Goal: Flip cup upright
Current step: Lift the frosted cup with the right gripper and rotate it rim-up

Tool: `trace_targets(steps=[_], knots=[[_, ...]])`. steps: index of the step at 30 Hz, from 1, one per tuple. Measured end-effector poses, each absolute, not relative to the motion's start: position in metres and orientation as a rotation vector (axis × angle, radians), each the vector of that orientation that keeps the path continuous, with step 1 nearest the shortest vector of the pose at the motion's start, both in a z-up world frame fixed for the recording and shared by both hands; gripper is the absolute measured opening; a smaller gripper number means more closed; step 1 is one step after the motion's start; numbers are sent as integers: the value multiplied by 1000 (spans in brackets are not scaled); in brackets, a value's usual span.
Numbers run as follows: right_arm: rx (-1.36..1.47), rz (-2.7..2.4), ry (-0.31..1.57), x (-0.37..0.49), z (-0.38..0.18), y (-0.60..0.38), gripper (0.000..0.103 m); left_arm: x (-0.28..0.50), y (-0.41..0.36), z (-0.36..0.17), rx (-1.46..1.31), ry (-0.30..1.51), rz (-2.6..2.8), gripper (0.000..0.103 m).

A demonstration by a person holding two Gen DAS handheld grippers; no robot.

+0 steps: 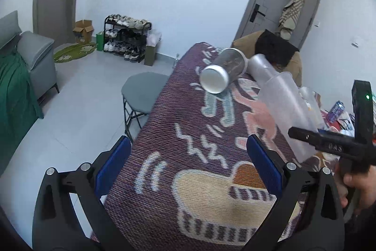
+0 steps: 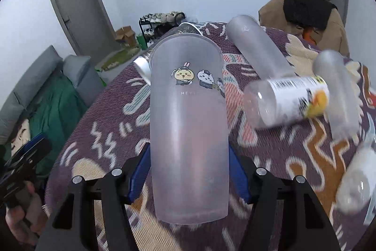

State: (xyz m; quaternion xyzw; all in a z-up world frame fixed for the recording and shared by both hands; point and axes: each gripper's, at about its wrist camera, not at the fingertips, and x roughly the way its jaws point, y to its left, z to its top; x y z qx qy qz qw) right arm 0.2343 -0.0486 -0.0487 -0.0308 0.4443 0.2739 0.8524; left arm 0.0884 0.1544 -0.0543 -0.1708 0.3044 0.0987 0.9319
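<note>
right gripper (image 2: 188, 171) clamped on frosted cartoon-print cup (image 2: 188, 114), centre frame, lifted off patterned cloth (image 2: 105, 133) | cup lies along fingers, held near one end so a wrist turn can stand it | left gripper (image 1: 188, 171) spread wide, empty, lower frame

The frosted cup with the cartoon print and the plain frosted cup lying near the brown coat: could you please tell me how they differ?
The cartoon-print cup is clamped between the right gripper fingers, off the patterned cloth; the plain frosted cup lies on its side on that cloth, untouched. The cartoon-print cup carries printed characters; the plain one shows no print. Both are tall, translucent and frosted.
</note>
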Motion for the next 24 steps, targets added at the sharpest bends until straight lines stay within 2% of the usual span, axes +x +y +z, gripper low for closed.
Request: trace_targets(steps=[12,24], knots=[[103,520,923,154,-40,-113,62,77,100,-36,-266,632,66,98],[251,437,931,104,-57,-156,62,82,60,-39,-206,704,-23,98]])
